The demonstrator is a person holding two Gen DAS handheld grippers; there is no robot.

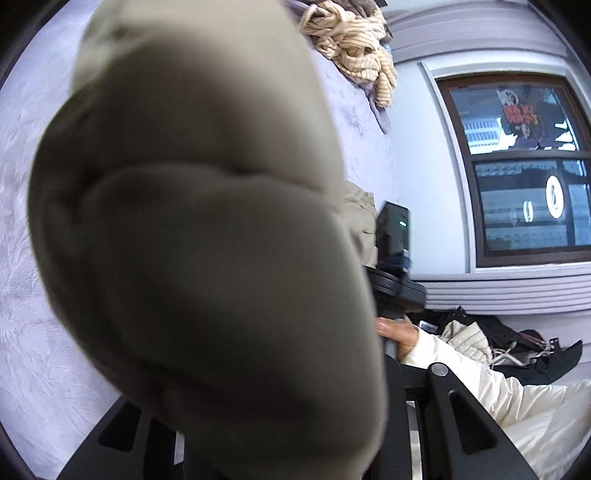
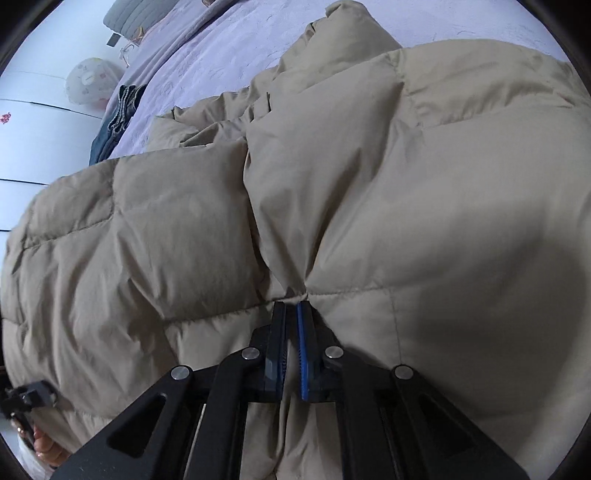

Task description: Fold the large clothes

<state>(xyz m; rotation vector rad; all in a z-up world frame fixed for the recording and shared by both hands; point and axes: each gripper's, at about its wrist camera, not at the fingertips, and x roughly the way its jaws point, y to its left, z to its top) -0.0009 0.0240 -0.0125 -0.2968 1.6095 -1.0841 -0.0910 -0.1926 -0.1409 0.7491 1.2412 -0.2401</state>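
A beige puffer jacket (image 2: 369, 184) lies spread over a lavender bedspread (image 2: 221, 48). My right gripper (image 2: 292, 304) is shut on the jacket, its fingers pinching a stitched seam near the front edge. In the left wrist view a thick fold of the same jacket (image 1: 203, 240) bulges close to the lens, rising from between the arms of my left gripper (image 1: 291, 387). That fold hides the left fingertips, which appear shut on it. Past the fold the right gripper's body (image 1: 395, 258) shows, held by a hand (image 1: 399, 332) in a white sleeve.
A cream knit garment (image 1: 354, 48) is piled on the bed's far side. Folded jeans (image 2: 118, 118) lie near the bed edge, with a grey pillow (image 2: 147, 14) beyond. A window (image 1: 524, 166) is on the wall, and dark and white clothes (image 1: 498, 339) lie below it.
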